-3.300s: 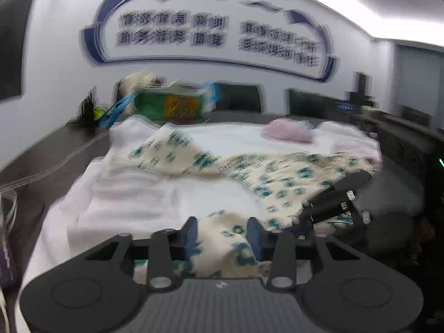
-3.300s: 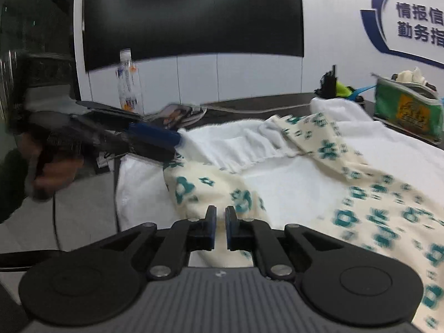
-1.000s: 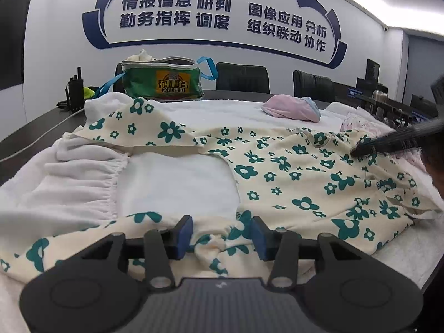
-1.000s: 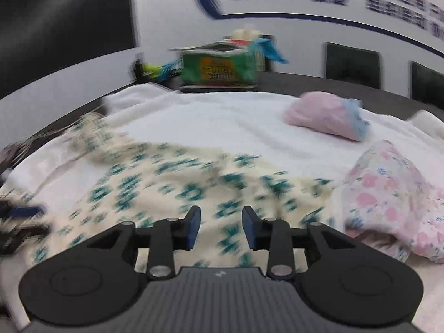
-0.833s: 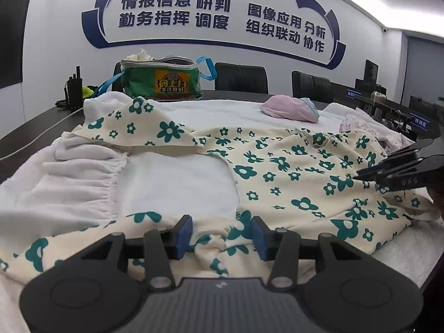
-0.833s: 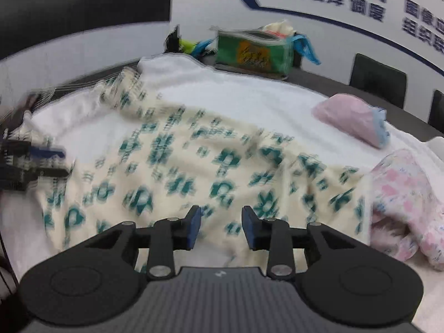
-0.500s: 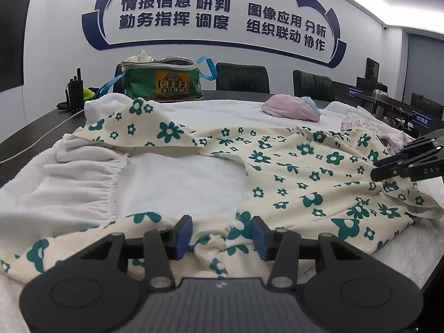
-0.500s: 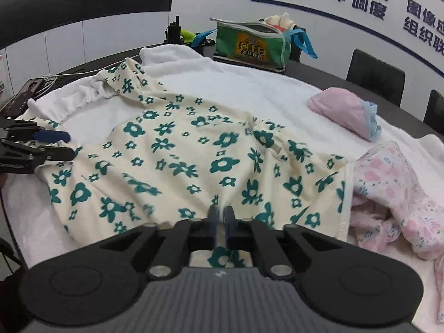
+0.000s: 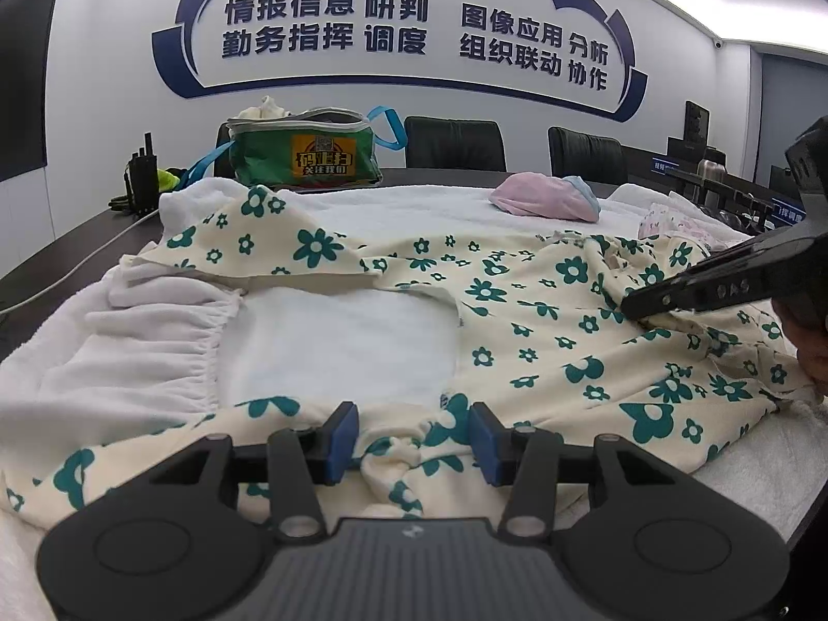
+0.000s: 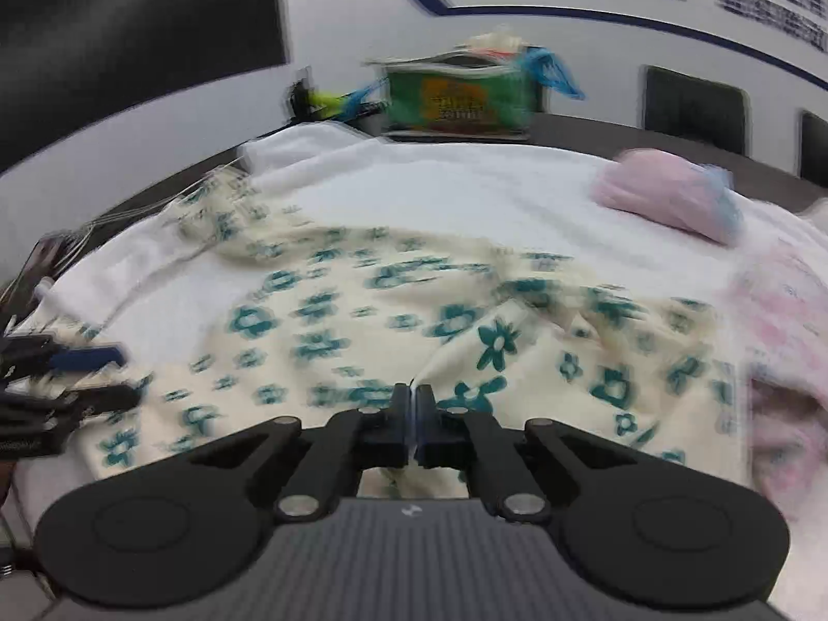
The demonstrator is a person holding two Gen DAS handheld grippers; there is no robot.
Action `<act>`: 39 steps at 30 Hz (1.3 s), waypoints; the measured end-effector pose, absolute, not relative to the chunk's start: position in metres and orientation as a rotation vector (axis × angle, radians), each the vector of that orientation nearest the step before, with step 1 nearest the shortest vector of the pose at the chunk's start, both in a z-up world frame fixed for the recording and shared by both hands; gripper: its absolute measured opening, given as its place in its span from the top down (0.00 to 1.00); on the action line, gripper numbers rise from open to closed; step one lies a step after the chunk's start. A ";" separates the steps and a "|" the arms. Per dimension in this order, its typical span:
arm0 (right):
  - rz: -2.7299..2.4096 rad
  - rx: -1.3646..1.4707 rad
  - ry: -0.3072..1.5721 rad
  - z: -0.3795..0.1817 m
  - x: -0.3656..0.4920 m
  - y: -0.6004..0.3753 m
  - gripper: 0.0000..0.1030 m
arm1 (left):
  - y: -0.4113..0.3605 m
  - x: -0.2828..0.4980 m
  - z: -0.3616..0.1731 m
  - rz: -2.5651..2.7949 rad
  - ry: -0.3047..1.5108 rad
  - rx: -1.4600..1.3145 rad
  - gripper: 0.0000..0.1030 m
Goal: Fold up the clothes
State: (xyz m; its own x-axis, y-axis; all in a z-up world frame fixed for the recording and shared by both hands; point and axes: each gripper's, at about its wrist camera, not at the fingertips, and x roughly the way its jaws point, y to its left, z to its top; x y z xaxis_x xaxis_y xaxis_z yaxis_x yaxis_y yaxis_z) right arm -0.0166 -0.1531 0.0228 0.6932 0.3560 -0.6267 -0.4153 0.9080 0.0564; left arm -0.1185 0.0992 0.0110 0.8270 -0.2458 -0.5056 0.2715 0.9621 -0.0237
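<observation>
My right gripper has pinched tight on the flowery garment, spread on the white towel. My left gripper sits half open with a bunched fold between its pads. A pink bundle and green bag lie behind.

Our left gripper sits low in the middle of its picture, its two blue pads apart with cloth bunched between them. Our right gripper is low in the middle too, pads pressed tight together after just closing on a cloth fold.
</observation>
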 end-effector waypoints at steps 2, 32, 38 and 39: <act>0.428 -0.110 0.688 0.023 -0.017 -0.149 0.93 | 0.099 -0.119 0.011 -0.276 0.530 0.048 0.56; 0.337 -0.215 0.654 0.032 -0.067 -0.145 0.62 | 0.107 -0.118 0.011 -0.333 0.534 -0.013 0.45; 0.398 -0.211 0.672 0.025 -0.052 -0.128 1.00 | 0.102 -0.119 0.012 -0.326 0.535 0.017 0.45; 0.404 -0.215 0.665 0.024 -0.051 -0.122 1.00 | 0.102 -0.119 0.011 -0.326 0.535 0.015 0.45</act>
State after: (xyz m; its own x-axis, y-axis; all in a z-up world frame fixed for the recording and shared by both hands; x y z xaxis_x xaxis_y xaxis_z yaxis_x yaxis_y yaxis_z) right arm -0.0507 -0.1223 0.0244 0.7136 0.2934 -0.6361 -0.4291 0.9009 -0.0658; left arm -0.1189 0.1018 0.0115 0.8098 -0.3012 -0.5034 0.3092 0.9484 -0.0700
